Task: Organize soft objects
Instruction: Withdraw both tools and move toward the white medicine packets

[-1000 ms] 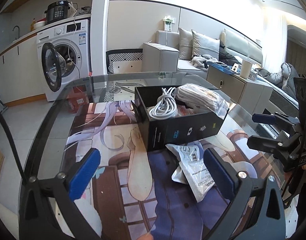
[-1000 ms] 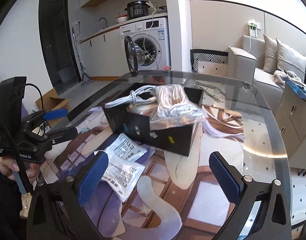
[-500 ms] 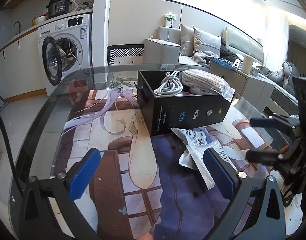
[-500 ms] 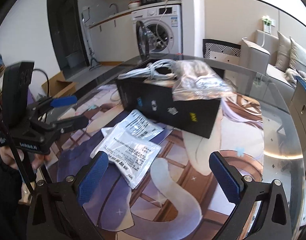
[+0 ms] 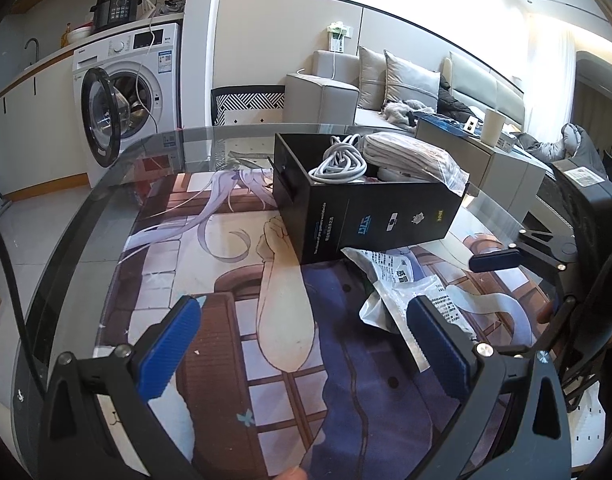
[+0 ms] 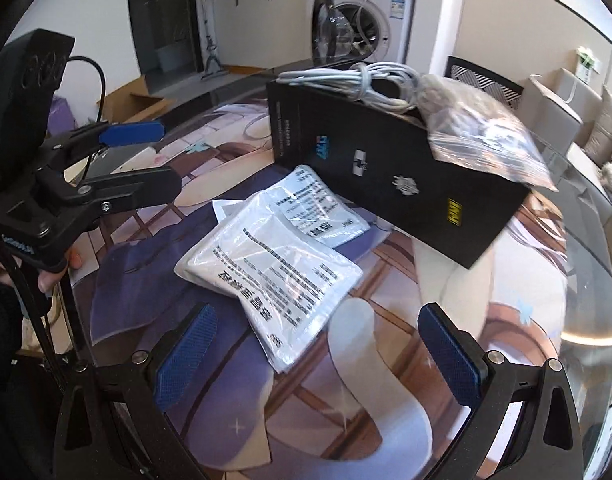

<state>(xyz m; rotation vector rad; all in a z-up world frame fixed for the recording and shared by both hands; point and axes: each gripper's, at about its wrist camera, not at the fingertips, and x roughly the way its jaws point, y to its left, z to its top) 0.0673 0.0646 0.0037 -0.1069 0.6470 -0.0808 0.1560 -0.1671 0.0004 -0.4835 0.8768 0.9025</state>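
The right hand-held gripper [image 6: 314, 350] hangs released, jaws spread wide, with nothing between them. Just ahead at twelve o'clock lies the nearer packet [image 6: 274, 268] flat on the surface [image 6: 578, 304], its long axis slanting from ten towards four o'clock, its near corner reaching between the fingertips. A second packet [image 6: 322, 210] lies behind it, partly covered, touching the black box [image 6: 386, 168]. The left hand-held gripper [image 5: 302, 344] is also released and empty; from it the packets sit off at two o'clock, so the right looks nearer. What the packets hold is hard to make out, and the box's contents are mostly hidden.
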